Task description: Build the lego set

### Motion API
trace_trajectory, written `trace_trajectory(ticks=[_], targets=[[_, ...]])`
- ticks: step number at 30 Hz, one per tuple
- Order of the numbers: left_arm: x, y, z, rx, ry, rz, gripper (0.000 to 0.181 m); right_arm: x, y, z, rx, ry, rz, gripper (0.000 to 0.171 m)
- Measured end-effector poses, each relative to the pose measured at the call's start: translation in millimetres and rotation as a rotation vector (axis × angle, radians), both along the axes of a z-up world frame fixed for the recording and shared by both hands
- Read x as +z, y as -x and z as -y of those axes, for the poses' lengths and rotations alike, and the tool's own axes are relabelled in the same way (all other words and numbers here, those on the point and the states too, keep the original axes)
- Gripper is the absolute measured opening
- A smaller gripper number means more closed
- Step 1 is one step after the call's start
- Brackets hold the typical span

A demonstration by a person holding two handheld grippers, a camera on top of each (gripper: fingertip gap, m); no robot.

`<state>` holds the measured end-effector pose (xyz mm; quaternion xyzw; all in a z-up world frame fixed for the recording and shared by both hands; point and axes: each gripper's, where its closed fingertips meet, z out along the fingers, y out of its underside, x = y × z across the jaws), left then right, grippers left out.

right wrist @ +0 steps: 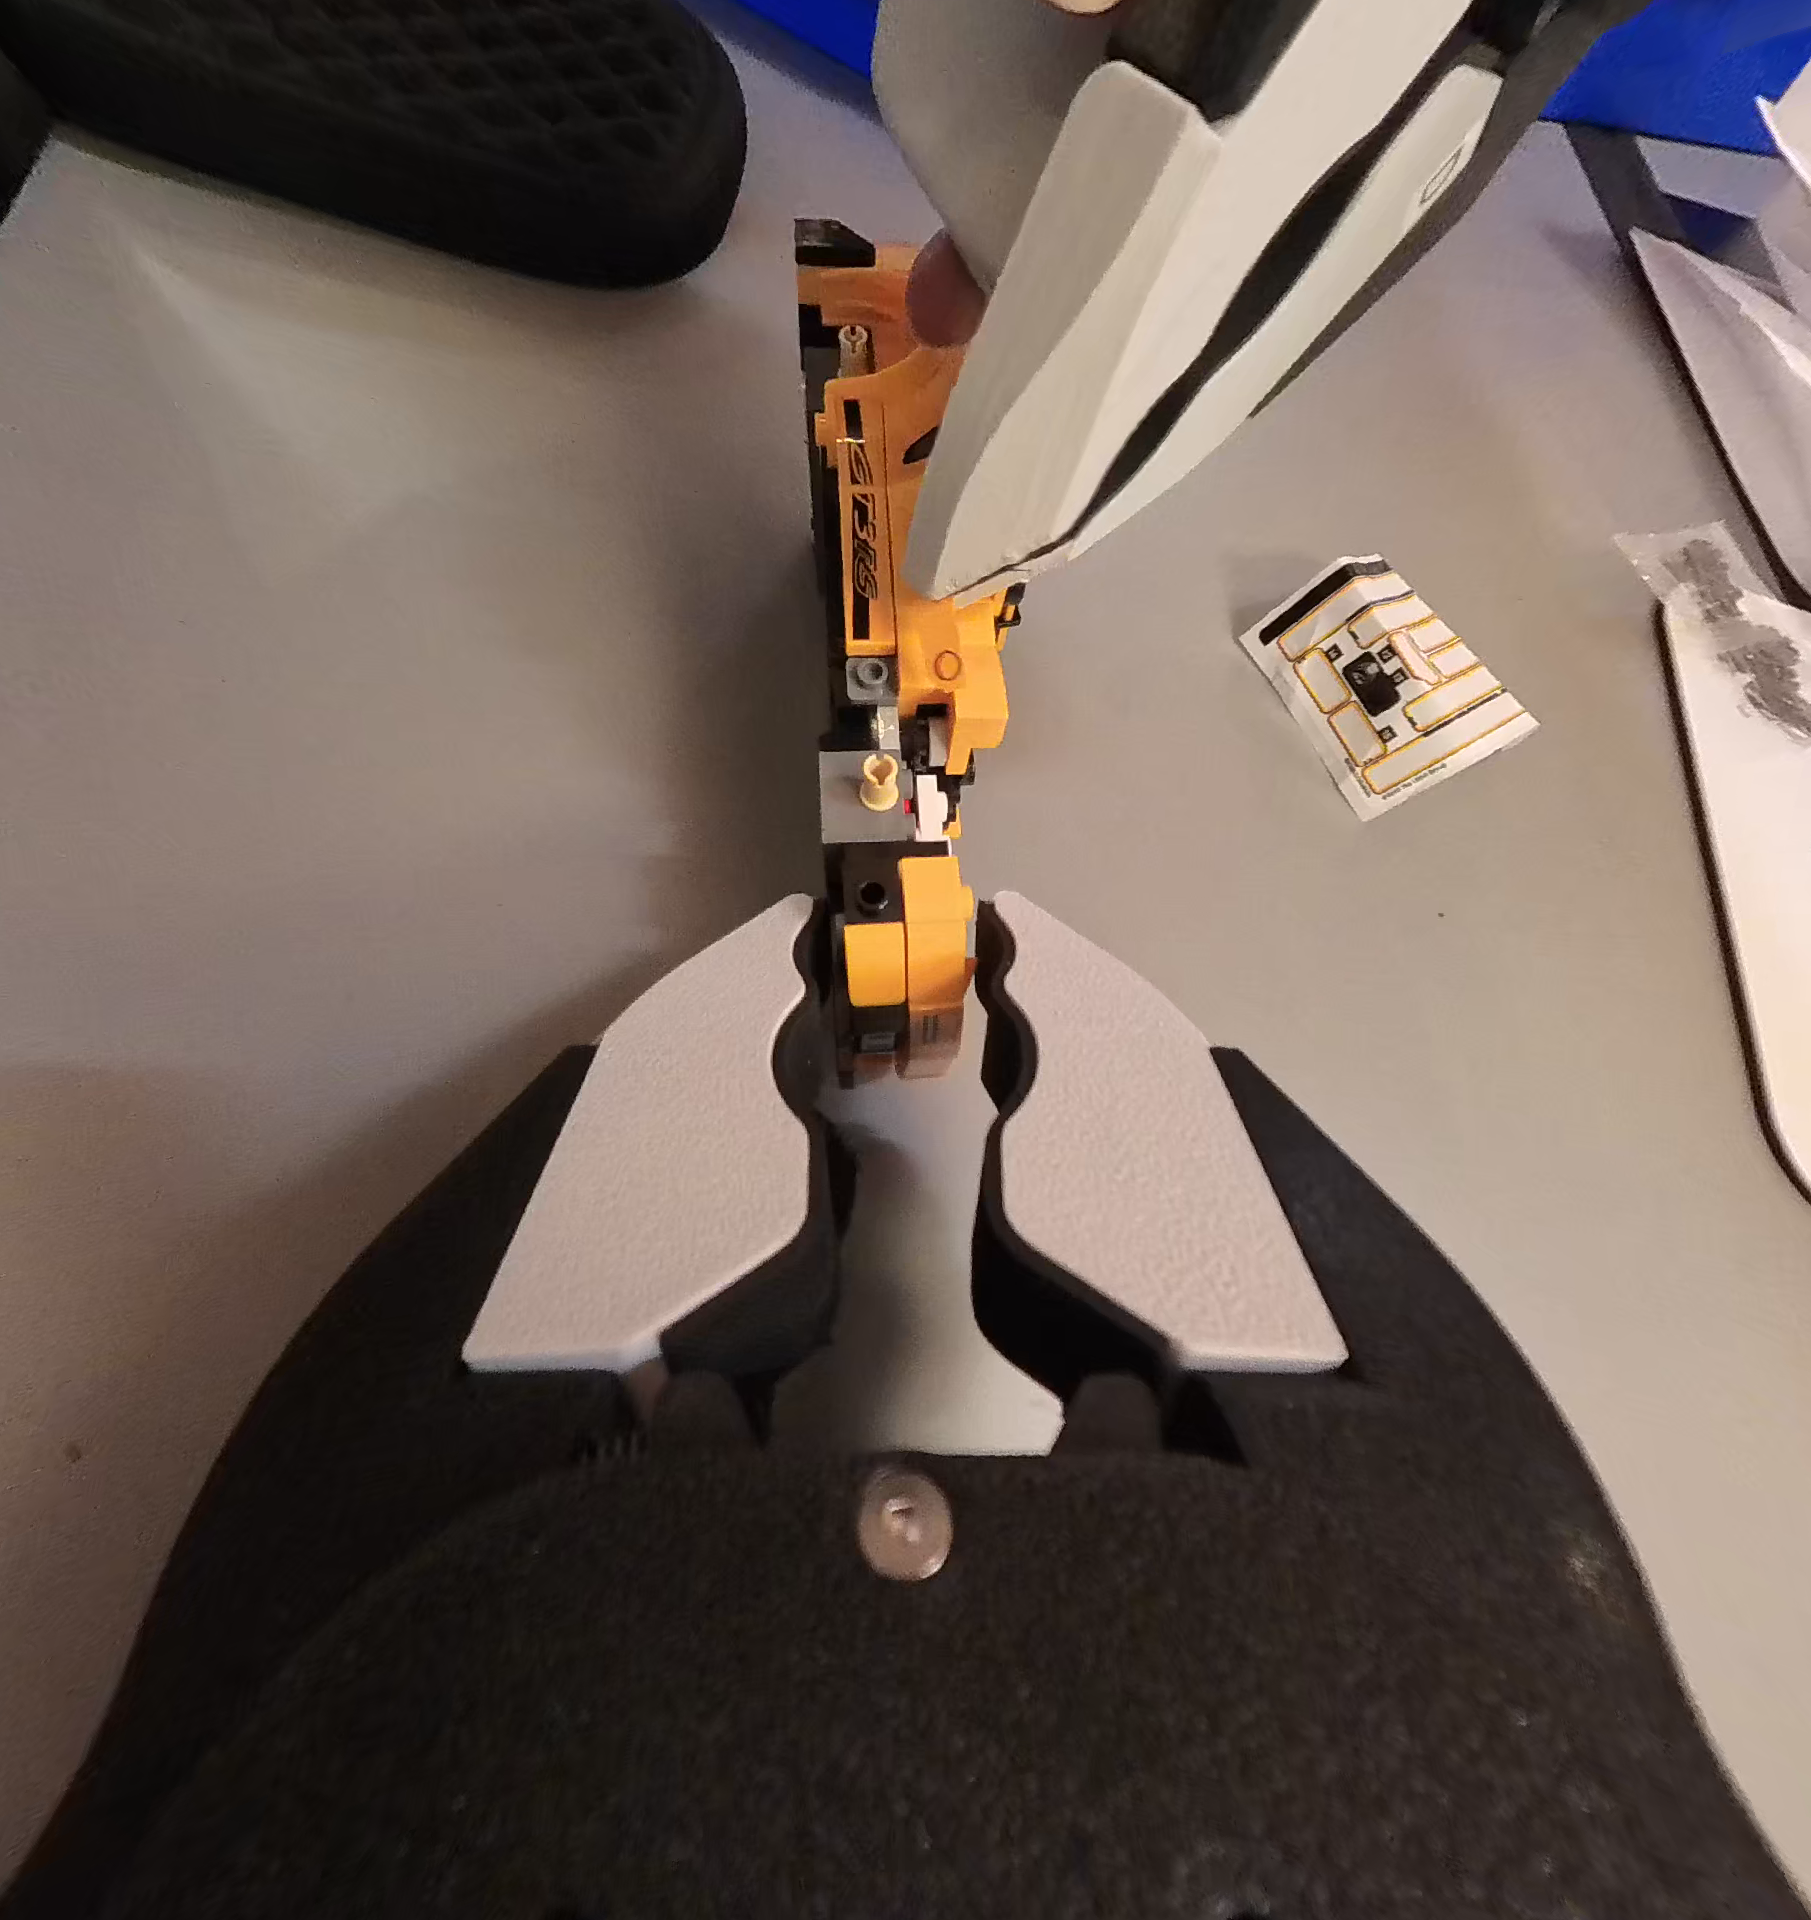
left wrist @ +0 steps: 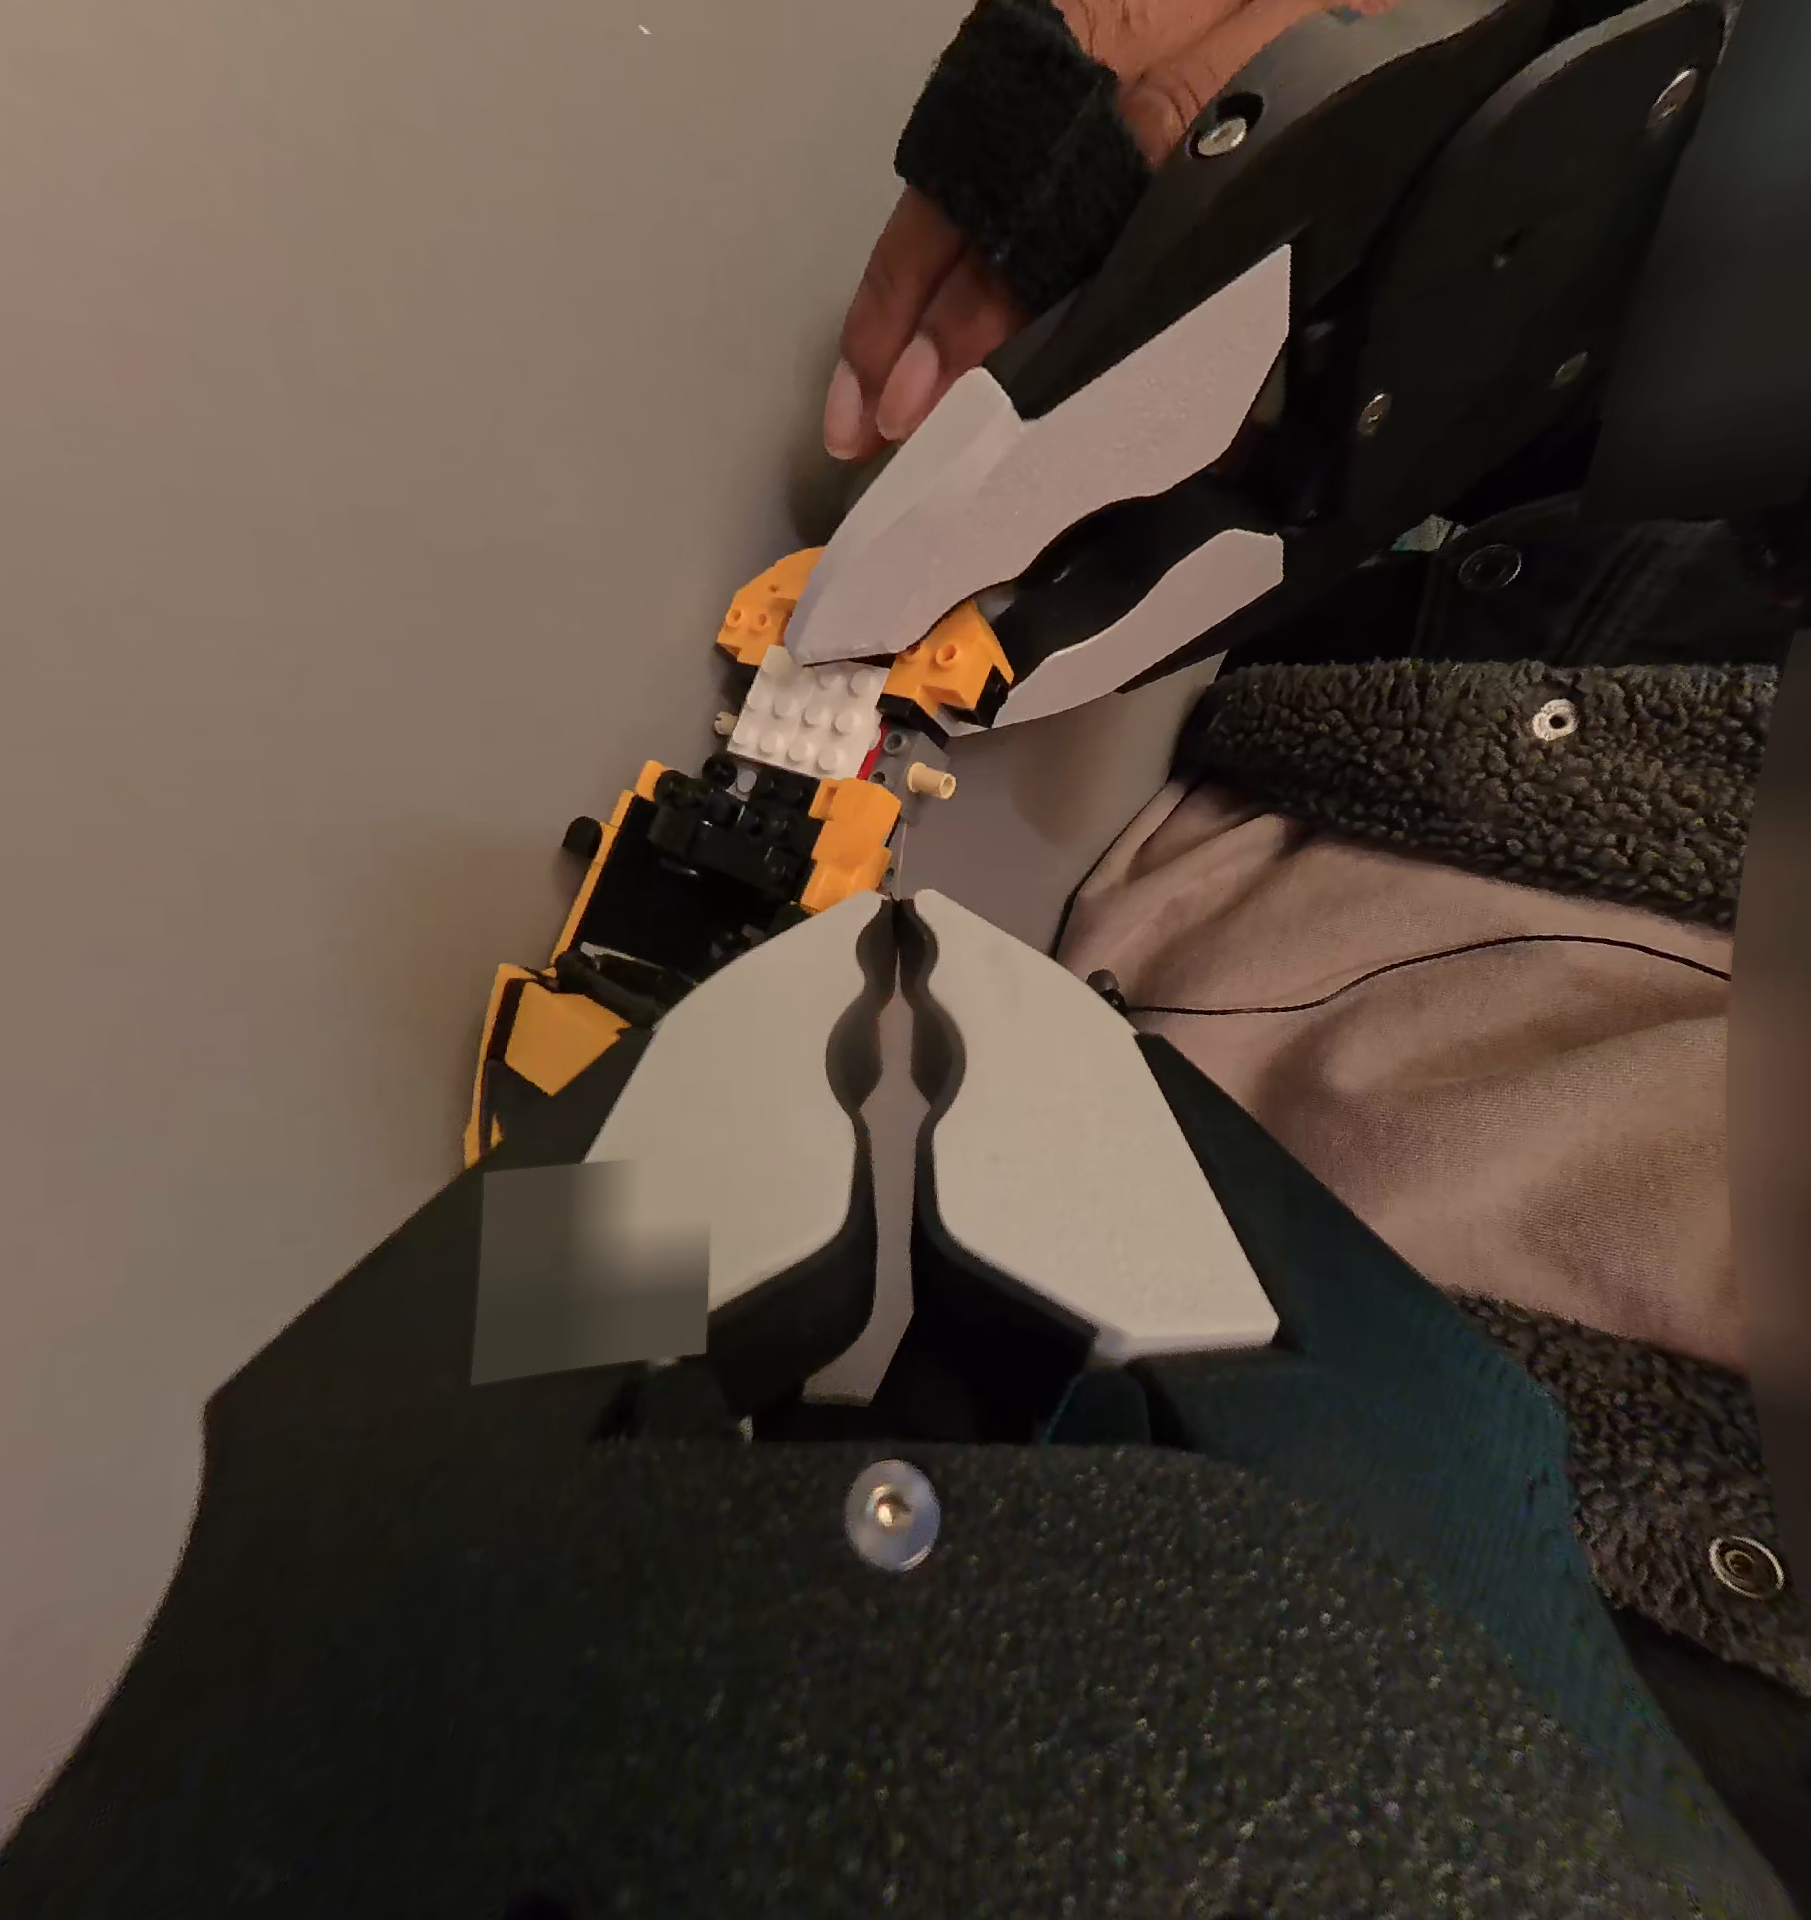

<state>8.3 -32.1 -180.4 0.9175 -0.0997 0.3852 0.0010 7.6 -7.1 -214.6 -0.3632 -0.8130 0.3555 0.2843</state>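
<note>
The lego car [right wrist: 896,582] is well along but not finished: the orange-and-black body is assembled w/ side decals applied, yet no wheels are fitted — a tan axle pin [right wrist: 877,781] sticks out bare — and a white plate [left wrist: 809,719] sits exposed on top, so wheels and more bodywork are judged still to come. The car is held on its side above the table; one end is clamped between the jaws of the right gripper [right wrist: 896,935]. The left gripper [left wrist: 899,914] has its jaws pressed together w/ nothing seen between them, tips resting against the car's side. The surface is a plain grey table [right wrist: 361,675] — a sticker sheet [right wrist: 1389,686], a clear parts bag [right wrist: 1732,644] and papers lie off to one side, a blue bin [right wrist: 1690,73] at the far edge.
</note>
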Motion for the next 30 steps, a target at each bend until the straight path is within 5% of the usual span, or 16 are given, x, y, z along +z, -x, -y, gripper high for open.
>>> trace_trajectory(ticks=[30], targets=[[1,-2,-3,0.008,0.035,-0.034,0.0,-2,-13,-1,0.006,-0.09,-0.032,0.027]])
